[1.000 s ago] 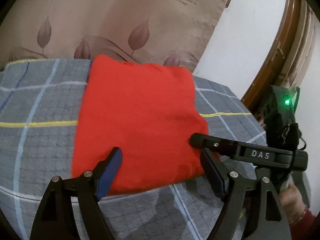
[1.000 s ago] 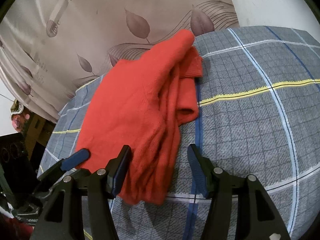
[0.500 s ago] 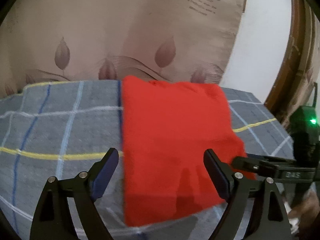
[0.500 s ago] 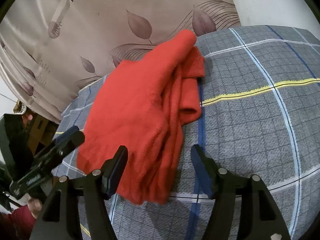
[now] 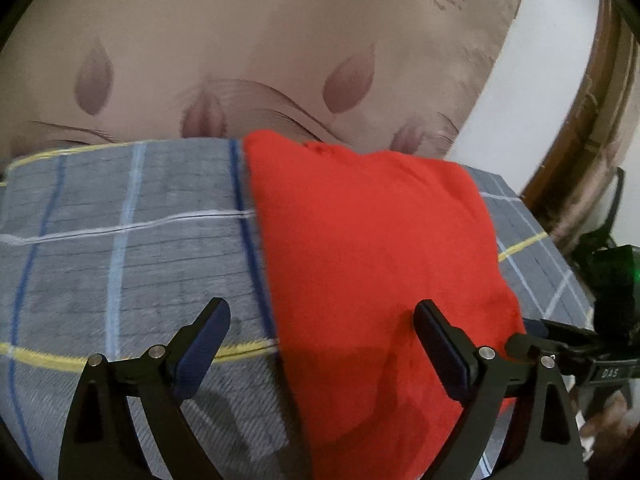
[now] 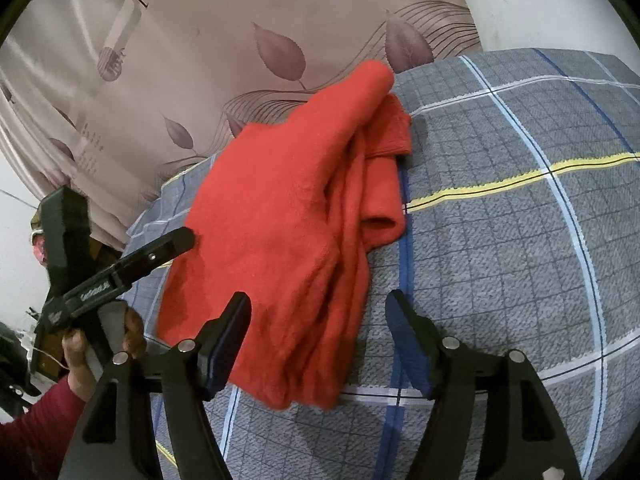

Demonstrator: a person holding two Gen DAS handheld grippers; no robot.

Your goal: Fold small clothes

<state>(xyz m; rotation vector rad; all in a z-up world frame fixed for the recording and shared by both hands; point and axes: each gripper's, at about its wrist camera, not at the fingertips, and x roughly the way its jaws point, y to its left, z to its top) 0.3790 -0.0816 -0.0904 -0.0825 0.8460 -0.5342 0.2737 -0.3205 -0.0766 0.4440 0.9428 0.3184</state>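
Observation:
A red folded garment (image 5: 372, 264) lies on the grey checked bed cover (image 5: 120, 248). In the right wrist view the garment (image 6: 288, 216) shows its layered folded edge on the right side. My left gripper (image 5: 320, 340) is open and empty, held just above the garment's near left edge. My right gripper (image 6: 320, 340) is open and empty, over the garment's near end. The right gripper also shows at the right edge of the left wrist view (image 5: 568, 344). The left gripper shows at the left of the right wrist view (image 6: 132, 260), held by a hand.
A beige curtain with leaf print (image 5: 280, 60) hangs behind the bed. A wooden frame (image 5: 600, 120) stands at the right. The bed cover (image 6: 520, 240) spreads to the right of the garment.
My left gripper has pulled back and shifted left off the garment. My right gripper has drawn back slightly. The garment lies as before.

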